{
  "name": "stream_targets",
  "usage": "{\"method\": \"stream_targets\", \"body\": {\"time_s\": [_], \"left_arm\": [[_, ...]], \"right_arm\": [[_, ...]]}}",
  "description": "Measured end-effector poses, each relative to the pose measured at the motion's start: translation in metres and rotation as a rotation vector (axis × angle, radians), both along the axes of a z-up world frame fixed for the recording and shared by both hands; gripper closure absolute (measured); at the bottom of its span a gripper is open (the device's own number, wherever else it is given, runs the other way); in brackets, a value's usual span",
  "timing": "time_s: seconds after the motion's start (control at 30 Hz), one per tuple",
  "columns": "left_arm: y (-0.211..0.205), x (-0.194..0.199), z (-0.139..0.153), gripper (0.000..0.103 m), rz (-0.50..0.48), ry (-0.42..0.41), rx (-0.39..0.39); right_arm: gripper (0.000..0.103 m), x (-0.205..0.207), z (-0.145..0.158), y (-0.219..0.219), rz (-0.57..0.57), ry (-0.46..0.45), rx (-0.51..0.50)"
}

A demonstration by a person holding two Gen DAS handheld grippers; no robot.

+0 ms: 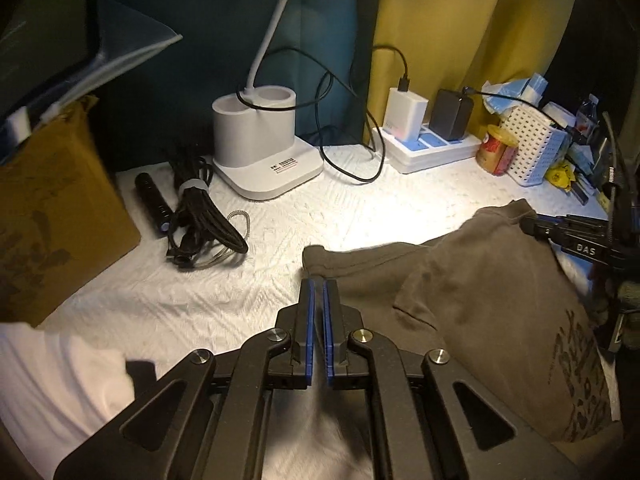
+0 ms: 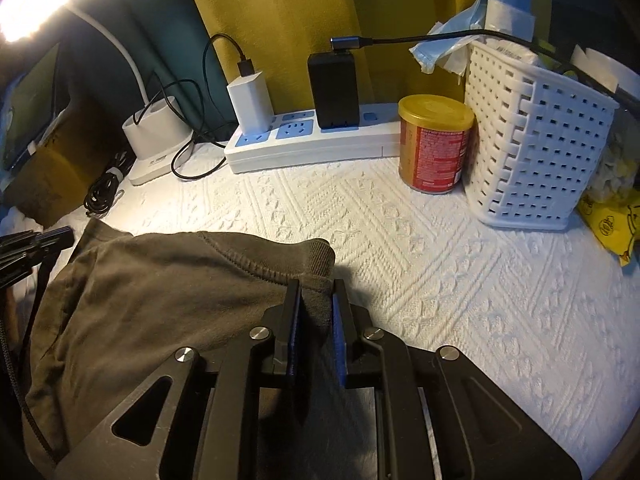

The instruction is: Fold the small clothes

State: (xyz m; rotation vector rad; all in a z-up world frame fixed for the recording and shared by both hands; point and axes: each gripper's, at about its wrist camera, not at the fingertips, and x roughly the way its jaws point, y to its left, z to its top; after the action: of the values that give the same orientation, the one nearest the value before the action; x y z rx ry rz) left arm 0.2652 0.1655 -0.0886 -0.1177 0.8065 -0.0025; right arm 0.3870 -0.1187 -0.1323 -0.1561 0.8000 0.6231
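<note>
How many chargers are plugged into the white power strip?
2. A white charger stands at the left end of the power strip, and a black charger stands near its middle. Each has a cable. The can may hide the strip's right end.

1. Your olive-brown cotton T-shirt carries a dark printed graphic.
2. Your white quilted worktop cover shows raised diamond and zigzag patterns.
3. The round tin is red with a gold lid.
4. The white plastic basket has a woven lattice.
</note>
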Motion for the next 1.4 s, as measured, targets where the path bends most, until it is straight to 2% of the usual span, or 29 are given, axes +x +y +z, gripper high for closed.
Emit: {"method": "stream_targets", "body": {"time_s": [0.07,0.1,0.13,0.17,0.2,0.23,0.57,0.9,1.4], "left_arm": [[-0.002,-0.006,0.002,0.097,0.005,-0.003,-0.006],[-0.003,-0.010,0.004,0.092,0.006,-0.004,-0.012],[-0.004,-0.014,0.005,0.072,0.006,-0.007,-0.019],[-0.005,-0.019,0.007,0.045,0.009,-0.016,-0.033],[-0.006,-0.025,0.010,0.036,0.015,-0.031,-0.054],[-0.007,-0.029,0.012,0.032,0.016,-0.038,-0.072],[-0.038,-0.066,0.021,0.032,-0.039,-0.061,-0.102],[-0.059,-0.104,0.016,0.032,-0.059,-0.059,-0.126],[-0.099,-0.151,0.004,0.032,-0.114,-0.038,-0.156]], "right_arm": [[0.081,-0.004,0.003,-0.004,-0.014,-0.010,-0.006],[0.081,-0.006,0.005,-0.006,-0.019,-0.012,-0.006],[0.081,-0.009,0.006,-0.009,-0.024,-0.014,-0.002],[0.081,-0.013,0.008,-0.012,-0.028,-0.017,0.003],[0.081,-0.017,0.009,-0.014,-0.028,-0.020,0.005],[0.080,-0.020,0.010,-0.015,-0.028,-0.021,0.006],[0.080,-0.063,0.014,-0.037,-0.030,-0.029,0.011],[0.080,-0.107,0.017,-0.060,-0.036,-0.042,0.020],[0.080,-0.160,0.007,-0.092,-0.058,-0.022,0.035]]}}
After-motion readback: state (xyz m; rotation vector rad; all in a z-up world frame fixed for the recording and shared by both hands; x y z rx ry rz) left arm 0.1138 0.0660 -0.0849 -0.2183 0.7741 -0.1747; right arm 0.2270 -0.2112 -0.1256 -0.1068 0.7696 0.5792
